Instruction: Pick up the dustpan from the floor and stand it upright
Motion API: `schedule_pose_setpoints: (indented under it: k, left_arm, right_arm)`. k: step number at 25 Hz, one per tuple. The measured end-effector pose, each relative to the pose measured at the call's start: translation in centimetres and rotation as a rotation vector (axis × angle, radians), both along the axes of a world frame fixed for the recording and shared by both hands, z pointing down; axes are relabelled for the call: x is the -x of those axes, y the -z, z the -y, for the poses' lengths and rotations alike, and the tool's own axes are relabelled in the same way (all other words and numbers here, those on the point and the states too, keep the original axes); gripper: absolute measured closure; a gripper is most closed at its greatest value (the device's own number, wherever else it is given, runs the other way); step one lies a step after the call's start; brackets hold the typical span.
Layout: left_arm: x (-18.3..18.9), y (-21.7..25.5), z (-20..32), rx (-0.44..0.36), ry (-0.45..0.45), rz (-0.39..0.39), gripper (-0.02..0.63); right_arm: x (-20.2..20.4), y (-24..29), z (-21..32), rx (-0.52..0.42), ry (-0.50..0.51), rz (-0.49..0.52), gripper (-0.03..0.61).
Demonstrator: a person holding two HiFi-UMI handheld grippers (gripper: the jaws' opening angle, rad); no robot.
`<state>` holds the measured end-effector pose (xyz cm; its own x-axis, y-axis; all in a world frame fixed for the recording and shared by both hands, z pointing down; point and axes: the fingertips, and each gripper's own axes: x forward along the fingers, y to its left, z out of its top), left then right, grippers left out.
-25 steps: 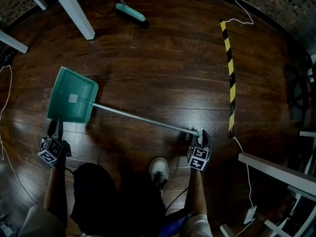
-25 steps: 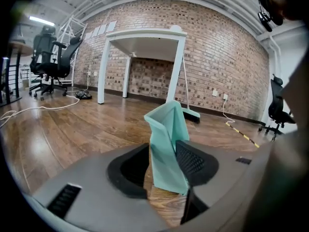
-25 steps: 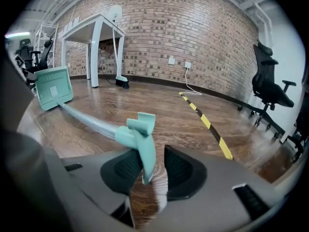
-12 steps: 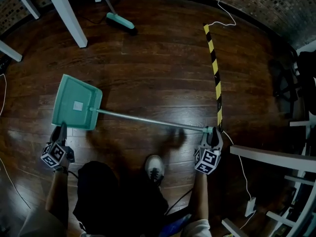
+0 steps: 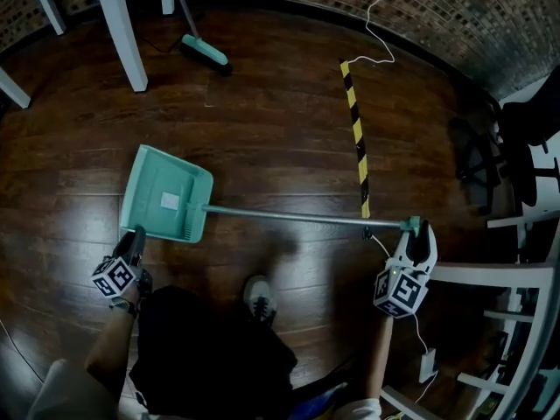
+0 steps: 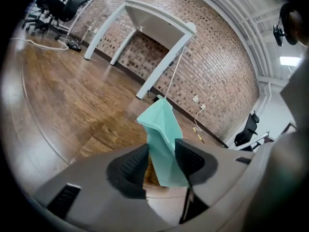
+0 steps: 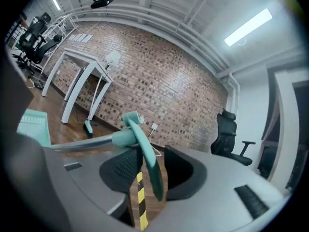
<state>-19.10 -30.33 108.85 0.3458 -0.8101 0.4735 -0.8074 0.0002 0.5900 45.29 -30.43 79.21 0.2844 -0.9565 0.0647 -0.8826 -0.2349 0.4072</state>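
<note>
over the last second the right gripper (image 5: 418, 234) has climbed with the teal end grip (image 7: 137, 134) of the dustpan (image 5: 171, 199) between its jaws; they have just eased a little wider, yet the grip looks still pinched and carried. so the long handle (image 5: 297, 217) now slopes up from the floor (image 5: 262, 129) instead of lying flat. the left gripper (image 5: 133, 241), which sat just short of the pan (image 6: 161, 129) a moment ago, has moved in and now clamps the pan's near edge, its jaws wide and just opened a touch. the pan has drifted rightward but still looks low, near the floor. judged from this, the lift is under way and the dustpan is not yet upright; the handle end must rise further while the pan's end stays down
</note>
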Motion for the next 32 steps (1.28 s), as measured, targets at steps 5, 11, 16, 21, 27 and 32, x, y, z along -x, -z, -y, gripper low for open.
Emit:
schedule_pose_setpoints:
  k: [5, 11, 16, 21, 27, 32]
  left_arm:
    - [-2.7, -2.0, -1.4, 0.064, -0.048, -0.125, 0.416]
    - [-1.7, -4.2, -2.1, 0.151, -0.009, -0.349, 0.416]
    - [-0.7, -5.6, -2.7, 0.170, 0.029, -0.384, 0.416]
    - [-0.7, -7.2, -3.2, 0.174, 0.045, -0.494, 0.416]
    - [-1.4, -10.6, -4.5, 0.381, 0.072, -0.631, 0.416]
    - [-1.1, -12.1, -7.1, 0.545, 0.091, -0.623, 0.425]
  right_arm:
    - [1.3, 5.4, -1.3, -0.124, -0.035, 0.043, 0.471]
    - [7.9, 11.6, -0.3, -0.114, 0.041, -0.138, 0.460]
    - [13.9, 14.3, -1.1, 0.036, 0.181, -0.399, 0.422]
    - [14.4, 14.2, -3.2, 0.023, 0.273, -0.328, 0.385]
    - [17.4, 12.3, -2.2, -0.070, 0.375, -0.131, 0.383]
    - [22.4, 11.3, -0.4, -0.106, 0.493, 0.002, 0.383]
